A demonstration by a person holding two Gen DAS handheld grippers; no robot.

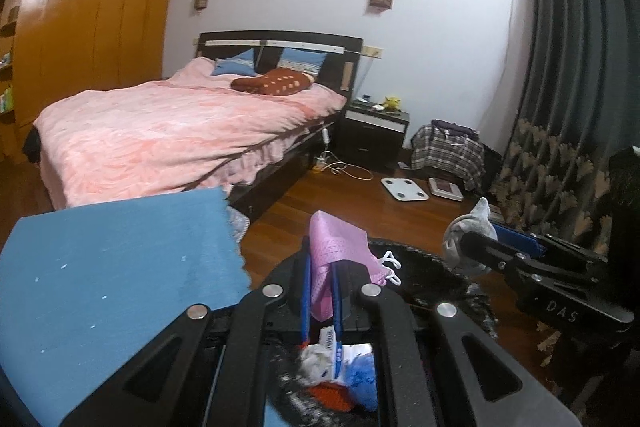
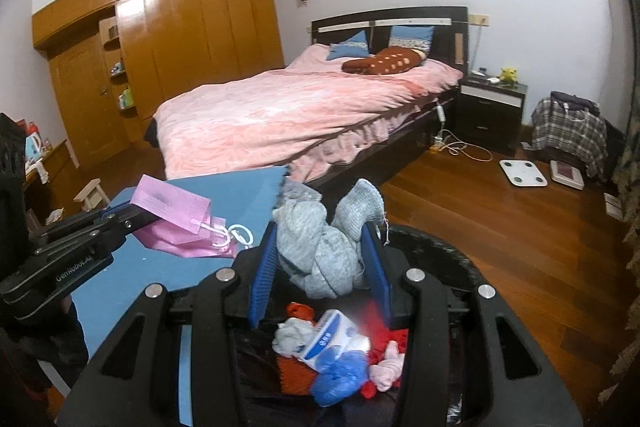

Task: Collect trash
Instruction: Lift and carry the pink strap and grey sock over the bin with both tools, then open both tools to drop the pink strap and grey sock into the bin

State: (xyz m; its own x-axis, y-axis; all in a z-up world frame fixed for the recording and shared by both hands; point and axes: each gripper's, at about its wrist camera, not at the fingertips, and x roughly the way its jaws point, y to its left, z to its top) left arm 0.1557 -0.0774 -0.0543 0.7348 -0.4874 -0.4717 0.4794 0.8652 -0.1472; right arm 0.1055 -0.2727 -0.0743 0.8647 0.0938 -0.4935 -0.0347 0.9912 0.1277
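My left gripper [image 1: 320,283] is shut on a pink mesh bag [image 1: 338,247] with white cord loops, held above the rim of a black-lined trash bin [image 1: 440,275]. My right gripper [image 2: 322,259] is shut on a crumpled grey knitted cloth [image 2: 320,247], held over the same bin [image 2: 448,251]. Inside the bin lie a white and blue packet [image 2: 332,339], blue plastic [image 2: 340,375], red and pink scraps. In the right wrist view the left gripper [image 2: 120,217] shows at left with the pink bag [image 2: 176,223]. In the left wrist view the right gripper [image 1: 480,247] shows at right with the grey cloth [image 1: 466,231].
A blue table top [image 1: 120,267] lies left of the bin. A bed with a pink cover [image 1: 168,135] stands behind. A nightstand [image 1: 374,131], a white scale [image 1: 404,189], cables and a checked bag [image 1: 446,147] are on the wood floor. Dark curtains [image 1: 572,67] hang at right.
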